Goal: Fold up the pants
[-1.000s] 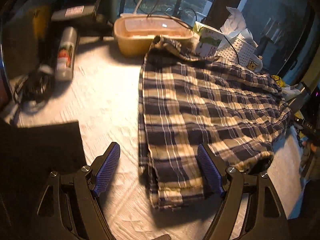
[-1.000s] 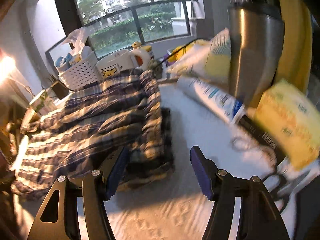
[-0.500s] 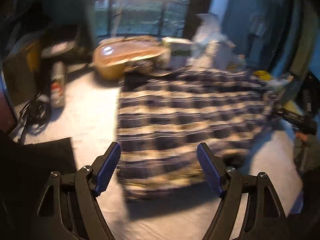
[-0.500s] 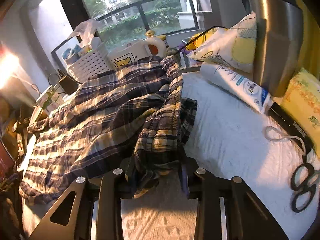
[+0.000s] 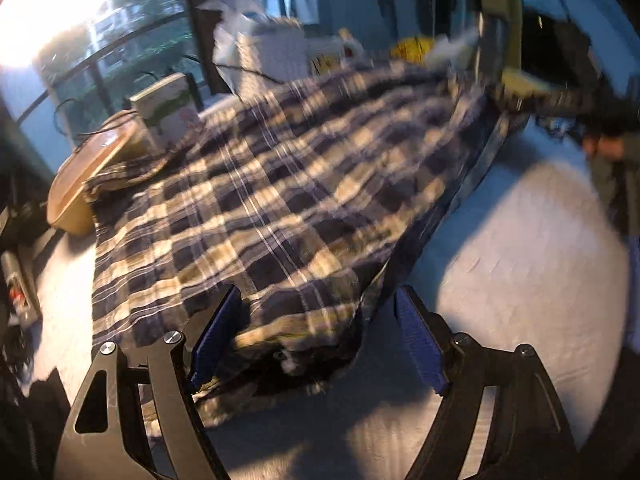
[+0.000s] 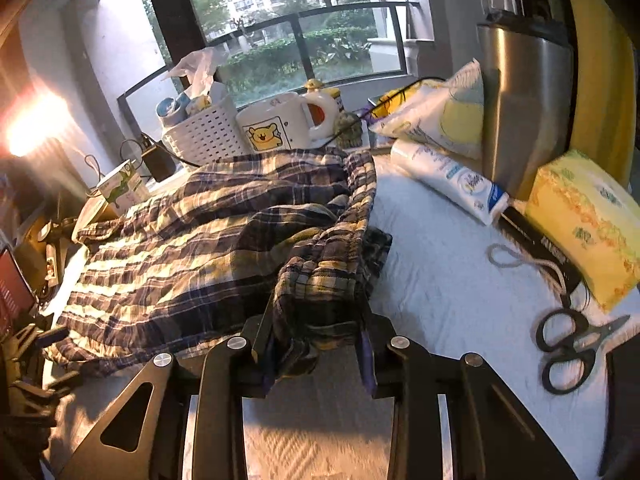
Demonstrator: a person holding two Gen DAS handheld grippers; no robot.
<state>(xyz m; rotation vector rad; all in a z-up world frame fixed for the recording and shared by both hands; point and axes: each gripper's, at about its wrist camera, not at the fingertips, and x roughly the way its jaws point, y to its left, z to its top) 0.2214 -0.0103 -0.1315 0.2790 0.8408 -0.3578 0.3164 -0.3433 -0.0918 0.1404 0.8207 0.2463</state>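
Your right gripper (image 6: 316, 354) is clamped on the plaid pants' (image 6: 208, 232) near waistband; your left gripper (image 5: 316, 336) straddles the hem, its jaws closing, not yet pressing.

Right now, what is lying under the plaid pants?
The plaid pants lie on a white textured table cover, which shows all around them. Whether anything else lies beneath the cloth cannot be seen. The right gripper pinches their bunched waistband.
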